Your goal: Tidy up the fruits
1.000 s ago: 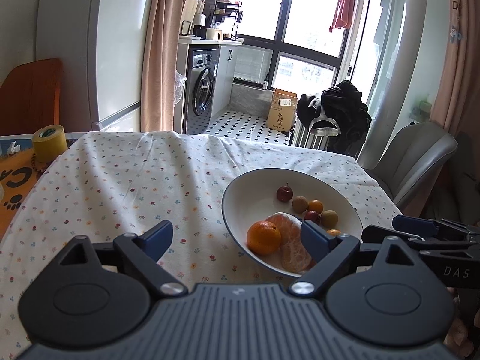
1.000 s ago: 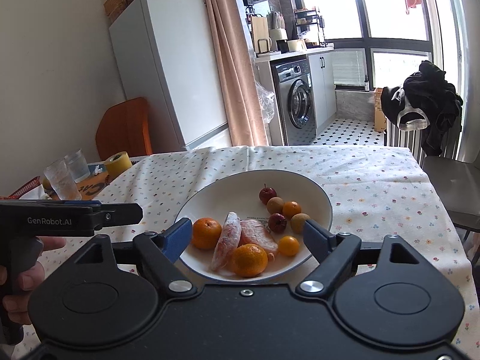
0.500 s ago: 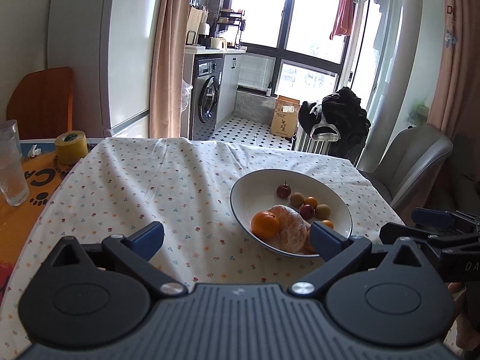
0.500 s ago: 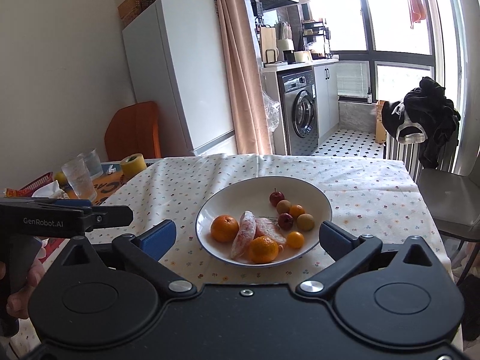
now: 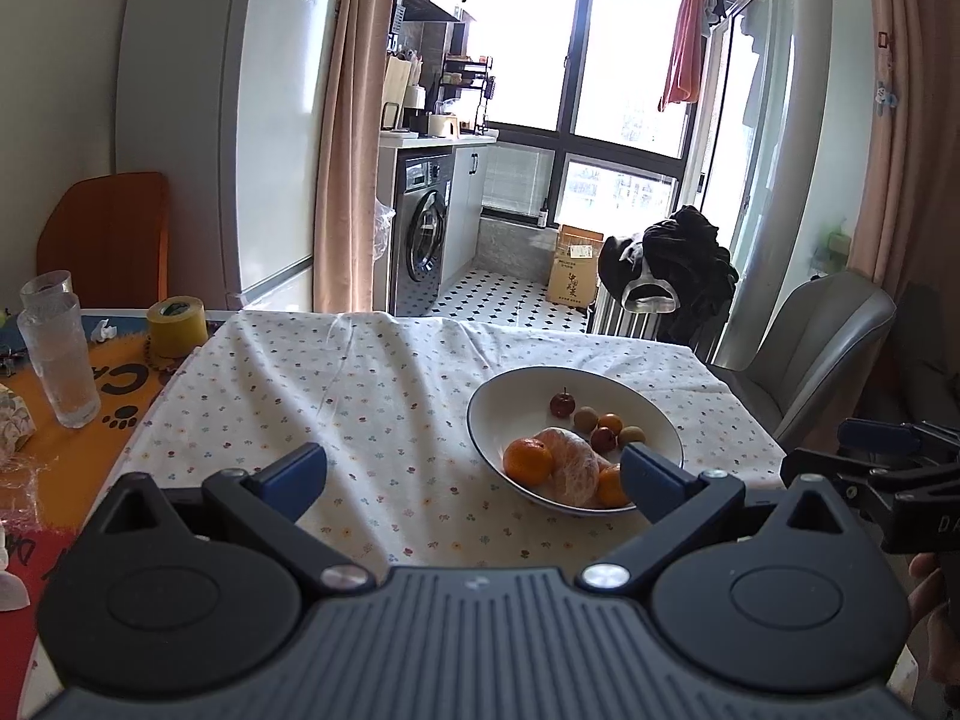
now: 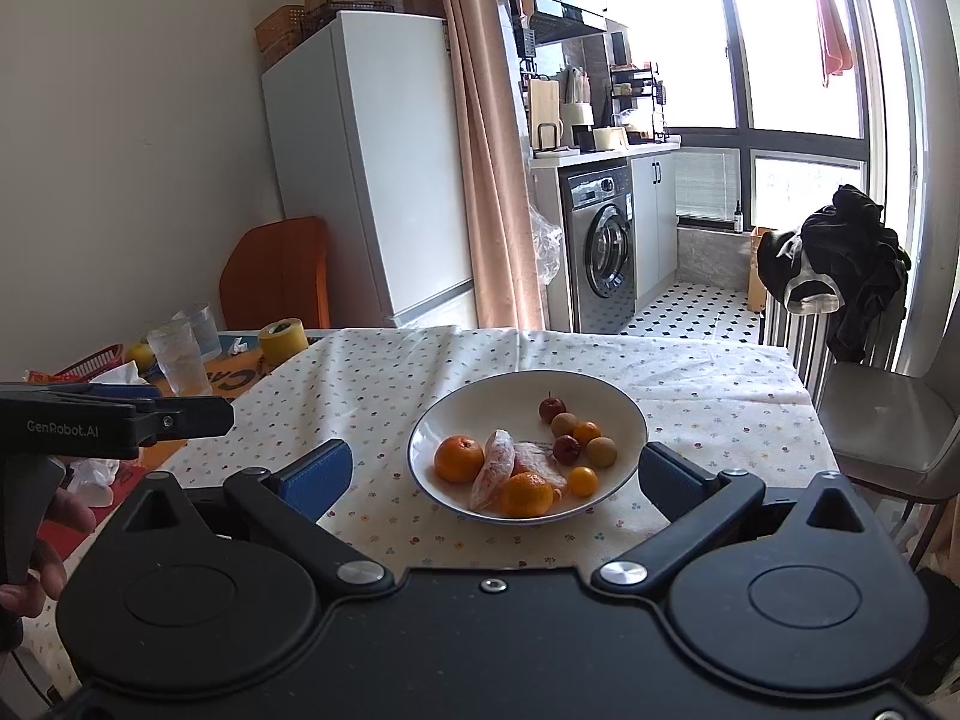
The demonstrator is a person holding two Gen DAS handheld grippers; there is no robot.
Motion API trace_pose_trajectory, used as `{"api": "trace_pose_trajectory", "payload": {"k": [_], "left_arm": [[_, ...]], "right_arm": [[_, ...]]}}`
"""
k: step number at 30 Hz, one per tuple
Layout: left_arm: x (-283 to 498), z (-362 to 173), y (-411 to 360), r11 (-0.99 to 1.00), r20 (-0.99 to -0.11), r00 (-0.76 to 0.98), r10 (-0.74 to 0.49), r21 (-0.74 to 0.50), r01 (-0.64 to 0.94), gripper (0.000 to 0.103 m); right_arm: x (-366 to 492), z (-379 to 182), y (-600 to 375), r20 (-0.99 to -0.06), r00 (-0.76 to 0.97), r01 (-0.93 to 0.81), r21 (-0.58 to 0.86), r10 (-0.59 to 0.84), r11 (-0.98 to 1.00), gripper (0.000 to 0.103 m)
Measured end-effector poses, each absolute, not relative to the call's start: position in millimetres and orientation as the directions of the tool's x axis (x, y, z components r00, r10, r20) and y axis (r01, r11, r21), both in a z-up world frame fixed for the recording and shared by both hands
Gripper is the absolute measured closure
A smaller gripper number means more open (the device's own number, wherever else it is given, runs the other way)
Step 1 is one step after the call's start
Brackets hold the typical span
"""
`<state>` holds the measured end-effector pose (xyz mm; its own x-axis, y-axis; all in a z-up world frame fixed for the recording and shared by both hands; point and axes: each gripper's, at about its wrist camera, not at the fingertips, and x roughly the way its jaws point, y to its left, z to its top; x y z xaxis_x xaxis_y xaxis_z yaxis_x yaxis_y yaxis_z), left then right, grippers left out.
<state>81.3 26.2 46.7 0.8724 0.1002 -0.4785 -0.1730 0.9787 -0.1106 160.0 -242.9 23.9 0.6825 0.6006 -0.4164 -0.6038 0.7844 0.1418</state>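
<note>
Nearest, the left gripper (image 5: 474, 468) and the right gripper (image 6: 492, 471) both hang above the table's near edge with their jaws spread wide and nothing between them. Just beyond them a white bowl (image 6: 480, 405) sits on the flowered tablecloth (image 6: 384, 372), holding oranges (image 6: 459, 459), peeled segments and small fruits. Farther left stand a glass (image 5: 60, 366) and a yellow tape roll (image 5: 177, 327).

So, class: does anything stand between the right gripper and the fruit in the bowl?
Nothing visible does. The right gripper is open, with only bare tablecloth between it and the bowl; the fruit lies uncovered.
</note>
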Motion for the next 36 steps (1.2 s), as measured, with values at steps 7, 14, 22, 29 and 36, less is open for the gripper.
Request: {"api": "trace_pose_trajectory", "payload": {"k": [7,14,22,29,36], "left_arm": [[66,48,23,0.978,-0.475,0.873,0.108,-0.108,-0.180,0.000],[44,47,27,0.971,-0.477,0.868,0.139,-0.106,-0.214,0.000],[19,45,36,0.964,-0.475,0.860,0.188,-0.076,-0.253,0.000],[6,48,36,0.965,-0.460,0.866,0.195,-0.068,-0.254,0.000],[4,41,37,0.965,-0.489,0.853,0.183,-0.076,-0.250,0.000]], "right_arm": [[153,30,-253,-0.406,0.678,-0.612,0.149,0.613,0.776,0.000],[143,27,-251,-0.413,0.674,-0.621,0.134,0.613,0.772,0.000],[139,27,-252,-0.412,0.662,-0.620,0.168,0.626,0.767,0.000],[124,36,-257,-0.407,0.650,-0.634,0.175,0.641,0.753,0.000],[114,41,-261,-0.413,0.651,-0.630,0.175,0.637,0.757,0.000]]}}
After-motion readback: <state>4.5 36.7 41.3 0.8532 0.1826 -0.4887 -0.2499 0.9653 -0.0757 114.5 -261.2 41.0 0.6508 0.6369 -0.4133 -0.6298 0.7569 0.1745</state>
